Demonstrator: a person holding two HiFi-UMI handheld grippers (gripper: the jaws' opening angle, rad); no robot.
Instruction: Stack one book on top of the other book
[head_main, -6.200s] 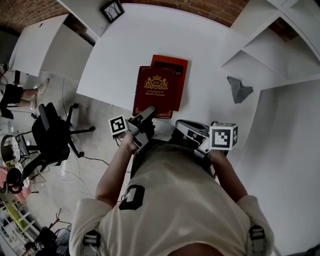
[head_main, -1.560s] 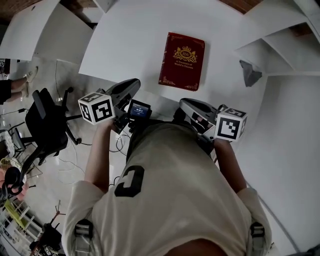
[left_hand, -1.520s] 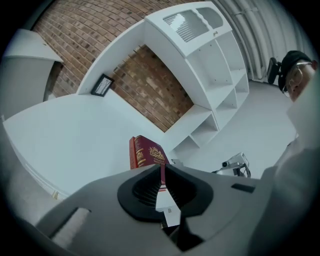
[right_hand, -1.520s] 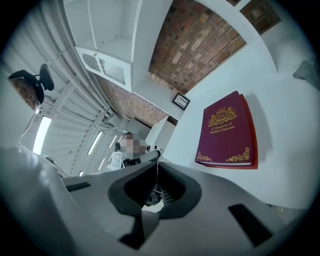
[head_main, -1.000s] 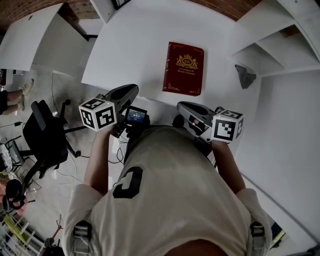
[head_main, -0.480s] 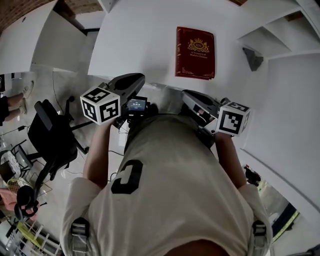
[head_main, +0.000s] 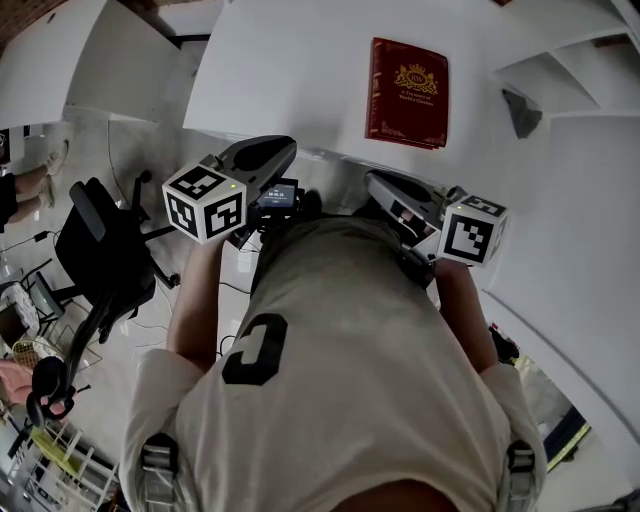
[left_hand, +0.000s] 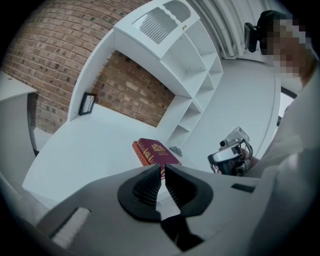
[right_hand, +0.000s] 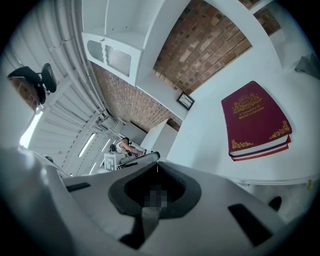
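The top book (head_main: 408, 90) now lies squarely on the lower book (right_hand: 255, 154). A few seconds back it sat askew, hanging off toward the near edge of the table (head_main: 290, 60) with the left gripper's tip on its corner. Now only a thin red strip of the lower one shows beneath the pale page edges, best seen in the right gripper view. The pair rests close to the table's near edge, toward its right end, and nothing touches it. Both tools have come away since then. The left gripper (head_main: 288, 150) and the right gripper (head_main: 378, 183) are held off the table, in front of the person's waist and well apart from the stack. The left jaws are drawn together with only a slit of light between the ribbed pads and nothing in them. The right jaws meet along a single seam, likewise empty. Over the last second the books have not shifted on the table (the view itself has swung a little). Judging by the matched edges and the pulled-back hands, the stacking looks finished, with no further push needed.
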